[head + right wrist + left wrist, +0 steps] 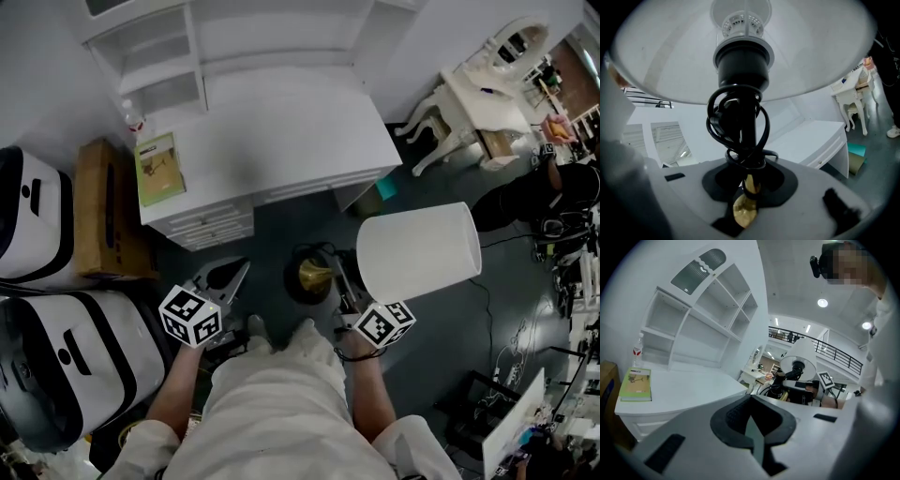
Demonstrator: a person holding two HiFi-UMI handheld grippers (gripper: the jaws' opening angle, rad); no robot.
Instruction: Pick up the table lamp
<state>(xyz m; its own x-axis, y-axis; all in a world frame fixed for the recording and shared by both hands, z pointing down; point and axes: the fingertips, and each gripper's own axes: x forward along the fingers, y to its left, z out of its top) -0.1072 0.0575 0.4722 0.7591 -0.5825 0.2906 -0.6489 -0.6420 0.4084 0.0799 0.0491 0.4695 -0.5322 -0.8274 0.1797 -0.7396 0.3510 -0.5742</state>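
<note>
The table lamp has a white drum shade [419,251], a brass stem [315,275] and a round black base [292,281]. It hangs tilted above the dark floor, with the shade to the right. My right gripper [345,287] is shut on the brass stem [748,186], just below a coil of black cord [738,126] and the black socket [743,63] under the shade [670,61]. To the lamp's left, my left gripper [228,277] is shut with nothing between its jaws [753,439]. In the left gripper view the lamp [798,363] is small, off to the right.
A white desk [281,141] with shelves stands ahead, a green book [157,169] and a bottle [134,117] on its left end. A cardboard box [103,211] and white-and-black cases [33,216] lie at the left. A white dressing table [473,103] and a person [539,197] are at the right.
</note>
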